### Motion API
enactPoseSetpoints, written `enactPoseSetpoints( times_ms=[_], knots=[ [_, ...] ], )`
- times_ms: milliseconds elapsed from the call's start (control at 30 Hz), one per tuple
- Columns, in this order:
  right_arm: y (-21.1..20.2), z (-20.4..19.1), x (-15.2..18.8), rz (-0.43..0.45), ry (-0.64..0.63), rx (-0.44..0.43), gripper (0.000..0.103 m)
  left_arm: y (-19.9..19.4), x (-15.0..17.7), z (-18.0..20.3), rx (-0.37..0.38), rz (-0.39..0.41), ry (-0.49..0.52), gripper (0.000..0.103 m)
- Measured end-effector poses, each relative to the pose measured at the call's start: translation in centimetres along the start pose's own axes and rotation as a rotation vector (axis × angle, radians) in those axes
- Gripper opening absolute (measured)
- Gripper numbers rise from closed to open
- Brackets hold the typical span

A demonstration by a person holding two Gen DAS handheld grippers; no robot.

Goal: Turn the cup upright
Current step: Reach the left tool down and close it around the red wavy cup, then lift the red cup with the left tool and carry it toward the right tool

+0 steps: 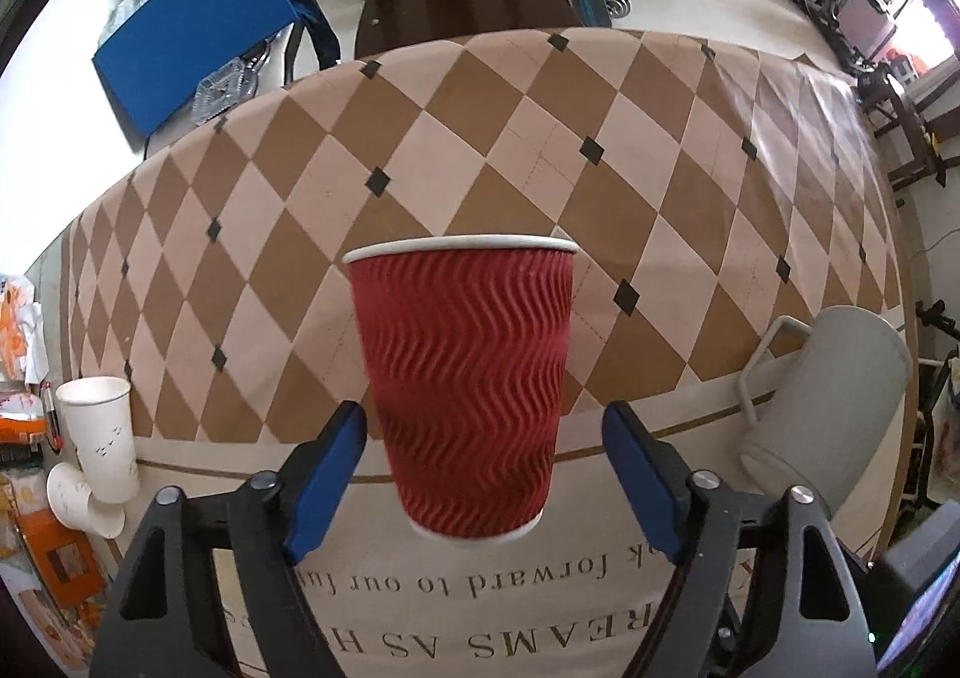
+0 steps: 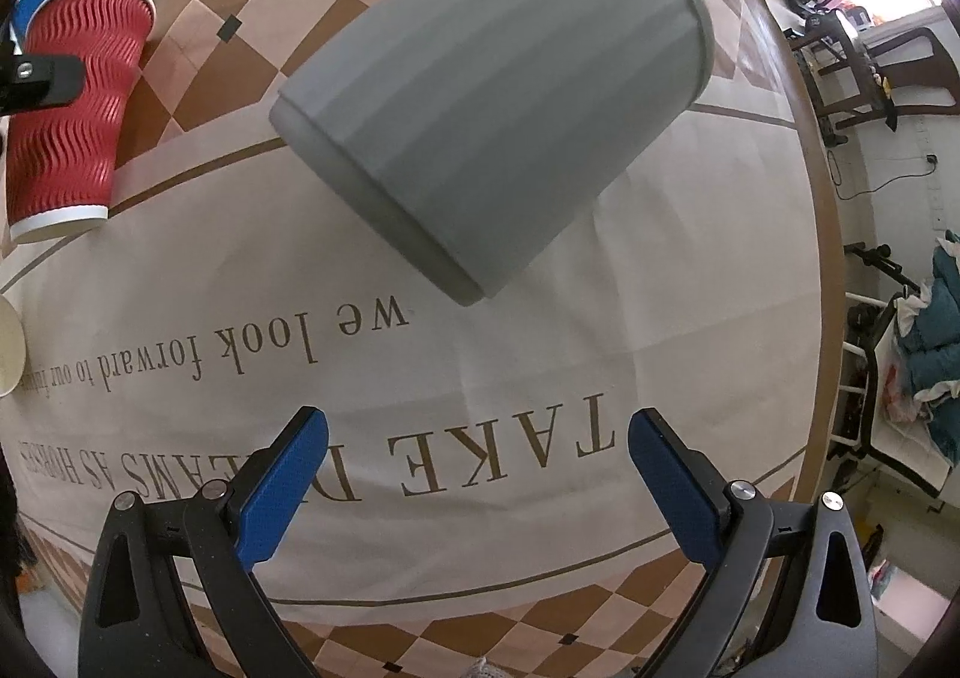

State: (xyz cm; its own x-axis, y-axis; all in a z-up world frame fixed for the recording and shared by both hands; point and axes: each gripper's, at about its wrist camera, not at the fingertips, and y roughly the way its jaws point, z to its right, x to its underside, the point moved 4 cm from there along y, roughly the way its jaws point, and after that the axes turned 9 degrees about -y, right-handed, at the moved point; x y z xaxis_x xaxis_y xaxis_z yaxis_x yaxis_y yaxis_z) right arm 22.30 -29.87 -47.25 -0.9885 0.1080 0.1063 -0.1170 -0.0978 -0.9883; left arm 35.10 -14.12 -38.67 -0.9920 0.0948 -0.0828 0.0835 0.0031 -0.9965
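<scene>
The grey cup (image 2: pixel 498 96) lies tipped at the upper centre of the right view, ahead of the right gripper (image 2: pixel 477 489), whose jaws are spread and empty. Its long axis runs diagonally, base toward lower left. The left gripper (image 1: pixel 483 477), also spread, flanks one upright red cup (image 1: pixel 462 384). Two white cups (image 1: pixel 99 438) stand at lower left on the counter (image 1: pixel 540 150).

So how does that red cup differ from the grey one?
The red cup is rippled paper with a white rim; the grey cup is smooth-sided with a handle. The red cup stands upright, mouth up; the grey cup appears to lie tipped on its side. Both rest on the tablecloth, each before an open tool.
</scene>
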Motion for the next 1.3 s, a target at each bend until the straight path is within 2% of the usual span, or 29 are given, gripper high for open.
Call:
enactPoseSetpoints(
  times_ms=[133,333,567,933,1100,1300],
  knots=[
    [0.0,0.3,-0.2,0.008,0.0,0.003,0.101,0.8,-0.5,-0.3,-0.031,0.013,0.003,0.067],
    [-0.3,0.0,0.8,0.021,-0.003,0.003,0.101,0.6,-0.1,-1.0,-0.031,0.033,-0.007,0.065],
    [-1.0,-0.8,2.2,0.038,-0.01,0.016,0.101,-1.6,2.4,-1.6,-0.039,0.07,0.001,0.064],
    [-2.7,-3.5,8.6,0.067,0.055,0.003,0.101,-6.5,10.7,-5.3,-0.002,0.114,-0.019,0.064],
    [-3.4,-4.5,12.9,0.092,0.103,0.037,0.101,-7.6,16.1,-7.3,0.033,0.095,-0.041,0.064],
    [-2.4,-4.7,18.5,0.061,0.15,0.083,0.101,-7.3,21.0,-8.1,0.077,0.056,-0.064,0.064]
  ],
)
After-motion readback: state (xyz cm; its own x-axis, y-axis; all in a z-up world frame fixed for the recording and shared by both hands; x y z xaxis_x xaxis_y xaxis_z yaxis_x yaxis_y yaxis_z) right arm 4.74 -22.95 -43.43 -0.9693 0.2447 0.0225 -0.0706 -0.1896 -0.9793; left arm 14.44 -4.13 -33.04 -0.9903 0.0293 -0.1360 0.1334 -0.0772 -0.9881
